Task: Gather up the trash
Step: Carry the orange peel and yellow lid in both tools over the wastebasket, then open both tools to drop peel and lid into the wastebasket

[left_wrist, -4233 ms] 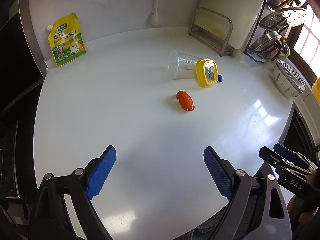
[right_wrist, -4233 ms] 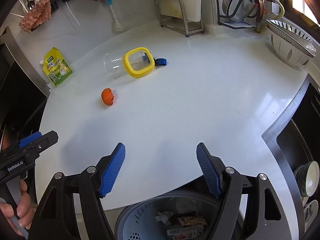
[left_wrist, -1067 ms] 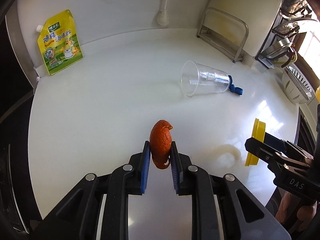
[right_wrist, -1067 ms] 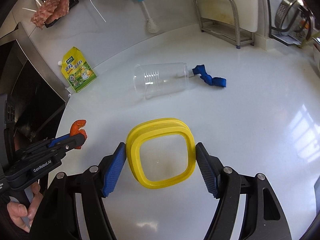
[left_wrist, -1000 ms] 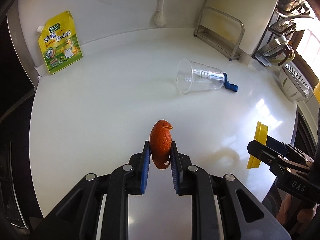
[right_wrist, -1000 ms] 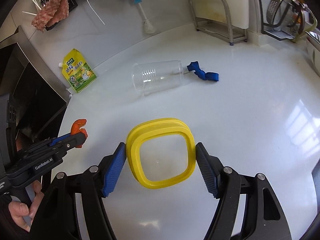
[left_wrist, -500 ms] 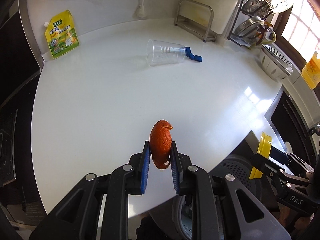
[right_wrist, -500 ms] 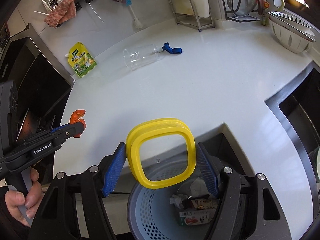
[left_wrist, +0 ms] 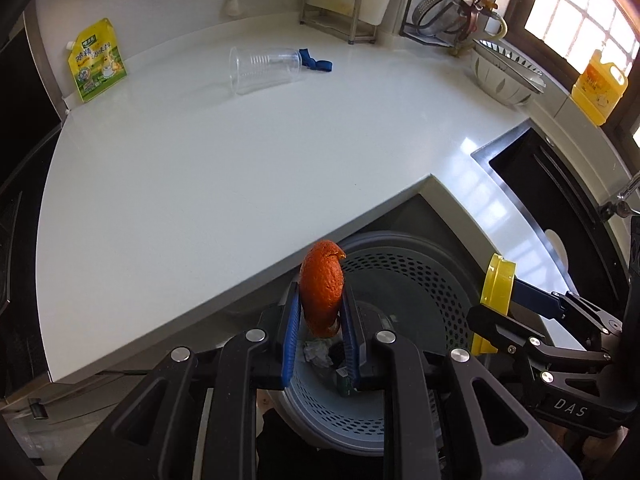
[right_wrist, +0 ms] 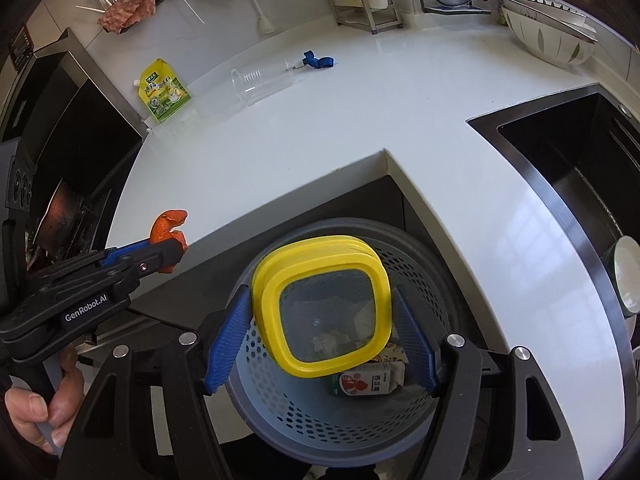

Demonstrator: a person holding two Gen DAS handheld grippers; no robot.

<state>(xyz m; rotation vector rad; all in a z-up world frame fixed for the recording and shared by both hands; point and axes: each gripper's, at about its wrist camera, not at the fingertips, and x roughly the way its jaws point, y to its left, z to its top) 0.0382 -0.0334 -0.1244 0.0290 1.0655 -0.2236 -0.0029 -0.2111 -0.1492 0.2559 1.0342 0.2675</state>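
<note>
My left gripper is shut on a piece of orange peel, held upright over the near rim of the grey perforated trash bin. My right gripper is shut on a square yellow lid with a clear centre, right above the bin, which holds a carton and crumpled paper. A clear plastic cup lies on its side far back on the white counter. A blue strip lies beside it, and a yellow-green pouch leans on the wall.
The bin stands in a notch below the counter's edge. A black sink lies to the right, a dark stove to the left. A white strainer bowl, a yellow bottle and metal racks line the back.
Both grippers have drawn back from the counter and now hang over the bin, still holding the peel and the lid. The cup, strip and pouch lie where they were.
</note>
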